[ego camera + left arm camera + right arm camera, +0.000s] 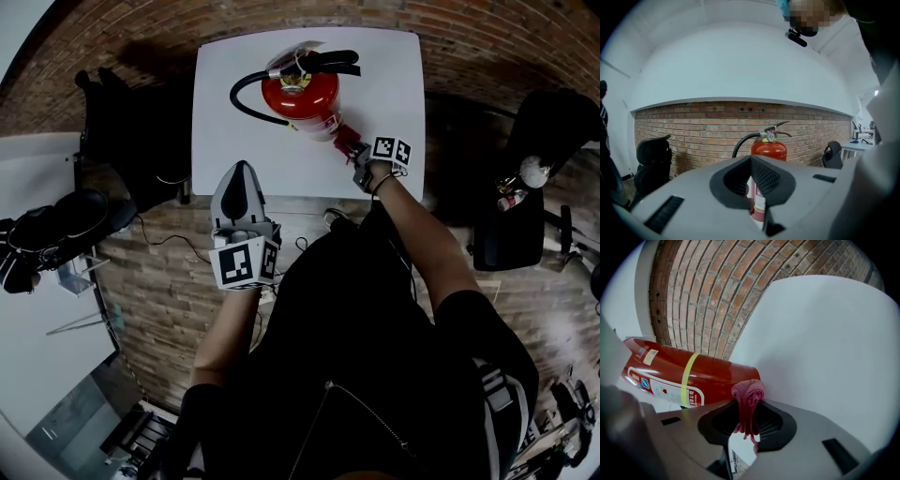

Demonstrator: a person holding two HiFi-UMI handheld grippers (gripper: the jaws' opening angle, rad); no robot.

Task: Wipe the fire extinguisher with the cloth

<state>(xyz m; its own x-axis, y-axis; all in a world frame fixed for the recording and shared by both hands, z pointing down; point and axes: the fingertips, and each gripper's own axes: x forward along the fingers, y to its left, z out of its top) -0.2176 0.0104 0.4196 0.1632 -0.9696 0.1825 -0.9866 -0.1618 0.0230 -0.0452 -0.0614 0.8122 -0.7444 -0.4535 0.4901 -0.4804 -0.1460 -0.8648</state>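
While the right gripper (353, 150) pinches a bunched pink cloth (747, 401) tight between its jaws, the wad touches the lower red body of the fire extinguisher (300, 94). The extinguisher stands upright toward 12 o'clock on a white table (394, 84), with the right gripper at its 4 o'clock. The left gripper (240, 183) hangs at its 7 o'clock, well apart from it, jaws drawn nearly together on nothing.

Nothing braces the extinguisher, so a firm sideways wipe could slide or tip it toward 10 o'clock. Only a small fold looks clamped, so dragging might pull the cloth free. The black hose (246, 105) at 9 o'clock could snag.

Hidden or unclear are the cylinder's far side, its base, and the label print, which is too small to read.
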